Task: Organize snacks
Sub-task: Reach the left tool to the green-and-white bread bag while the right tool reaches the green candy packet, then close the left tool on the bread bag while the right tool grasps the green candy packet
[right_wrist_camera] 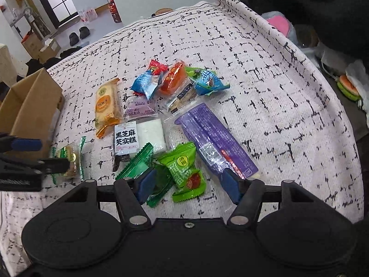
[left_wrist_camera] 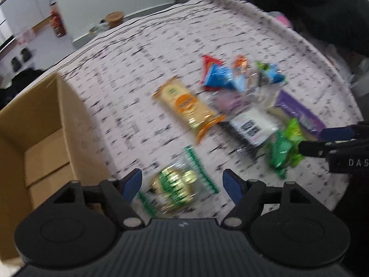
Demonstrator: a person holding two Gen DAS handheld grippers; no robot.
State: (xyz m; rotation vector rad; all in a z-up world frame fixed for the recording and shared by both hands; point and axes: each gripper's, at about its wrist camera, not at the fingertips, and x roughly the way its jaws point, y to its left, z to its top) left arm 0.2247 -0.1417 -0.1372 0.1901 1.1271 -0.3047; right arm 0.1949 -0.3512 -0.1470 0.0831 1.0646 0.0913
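Note:
Several wrapped snacks lie on a white patterned cloth point(right_wrist_camera: 265, 73). My left gripper point(left_wrist_camera: 182, 185) is open, its fingers either side of a gold-and-green snack point(left_wrist_camera: 176, 188), which also shows in the right wrist view point(right_wrist_camera: 69, 159). My right gripper point(right_wrist_camera: 188, 184) is open over a green candy packet point(right_wrist_camera: 184, 170), with a dark green wrapper point(right_wrist_camera: 138, 164) by its left finger. A purple bar point(right_wrist_camera: 214, 138), an orange cracker pack point(right_wrist_camera: 107, 106), a black-and-white cake pack point(right_wrist_camera: 126, 138) and blue and red candies point(right_wrist_camera: 147, 83) lie beyond. An open cardboard box point(left_wrist_camera: 34, 138) stands to the left.
The cloth's edge drops off at the right. Off the edge lie a burger-shaped toy point(right_wrist_camera: 348, 87) and a pink item point(right_wrist_camera: 280, 23). Beyond the table are floor, shoes point(right_wrist_camera: 78, 35) and a red bottle point(right_wrist_camera: 114, 10).

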